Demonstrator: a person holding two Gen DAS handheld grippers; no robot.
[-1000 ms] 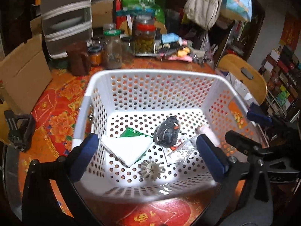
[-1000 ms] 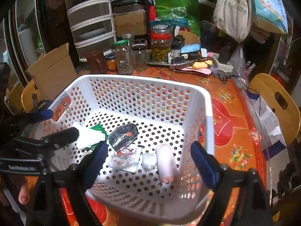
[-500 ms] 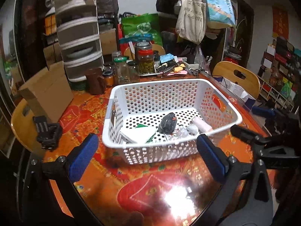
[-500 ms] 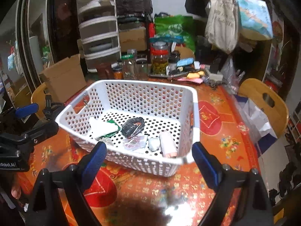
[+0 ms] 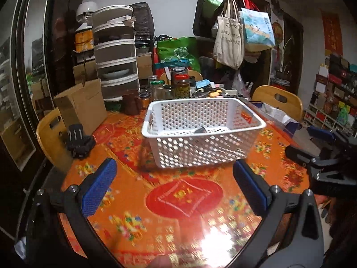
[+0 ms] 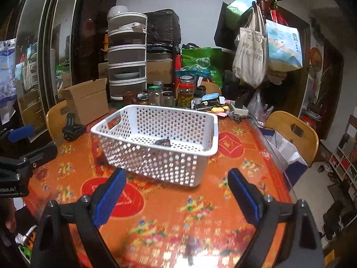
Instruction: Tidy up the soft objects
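A white perforated basket stands on the orange patterned table; it also shows in the right wrist view. Only the top of a dark soft object shows over its rim, also seen in the right wrist view; the other contents are hidden. My left gripper is open and empty, held back over the near table. My right gripper is open and empty, also well short of the basket.
Jars, a cardboard box and a stacked drawer unit crowd the far side. A black clamp-like thing lies at the left edge. Wooden chairs stand around the table. Bags hang on a rack.
Both grippers have pulled back and lowered away from the basket, which now looks smaller and farther off. Its contents have dropped from sight behind the rim. Both stay open.
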